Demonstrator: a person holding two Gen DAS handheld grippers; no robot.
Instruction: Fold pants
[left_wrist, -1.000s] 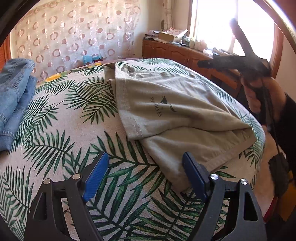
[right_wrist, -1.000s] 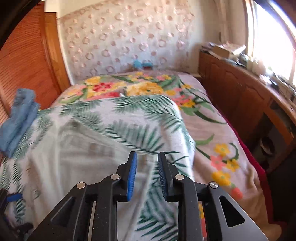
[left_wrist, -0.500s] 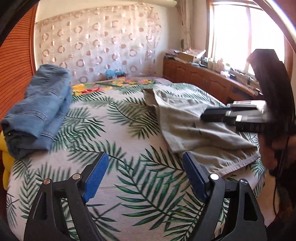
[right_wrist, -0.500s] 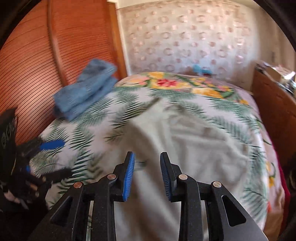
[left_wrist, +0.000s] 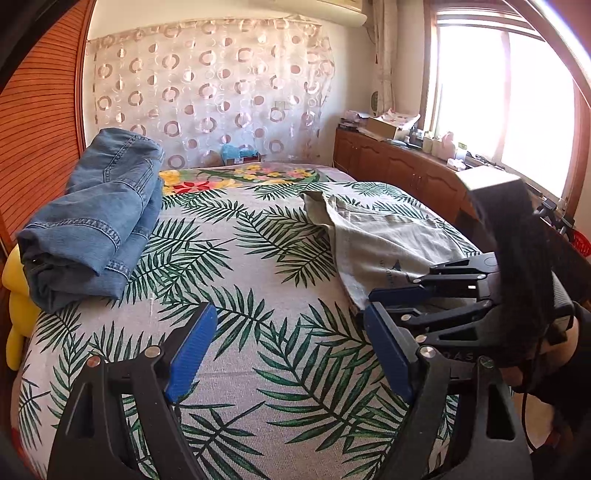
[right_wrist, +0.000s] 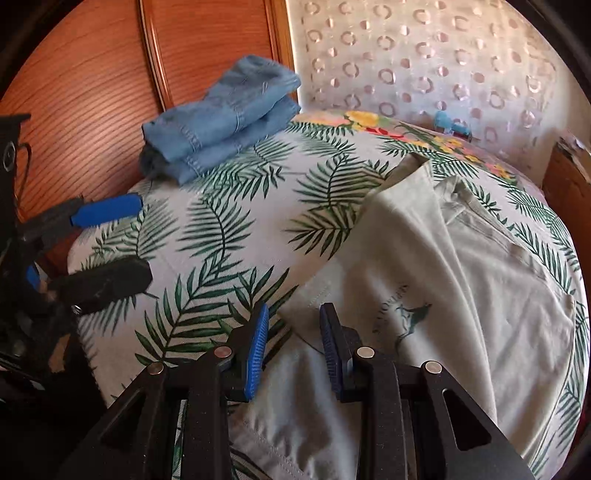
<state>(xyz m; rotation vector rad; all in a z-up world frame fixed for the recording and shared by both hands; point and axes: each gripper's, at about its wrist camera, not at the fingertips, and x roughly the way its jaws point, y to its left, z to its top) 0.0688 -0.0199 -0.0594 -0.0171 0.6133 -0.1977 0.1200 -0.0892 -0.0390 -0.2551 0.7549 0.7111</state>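
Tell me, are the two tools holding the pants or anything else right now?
No. The left tool is wide open above the leaf-print bedcover. The right tool hangs part-open over the beige pants, and nothing is pinched between its pads.

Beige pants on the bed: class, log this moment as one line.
beige pants: flat on bed, unheld | left gripper: open, empty | right gripper: open, over pants edge | folded jeans: aside
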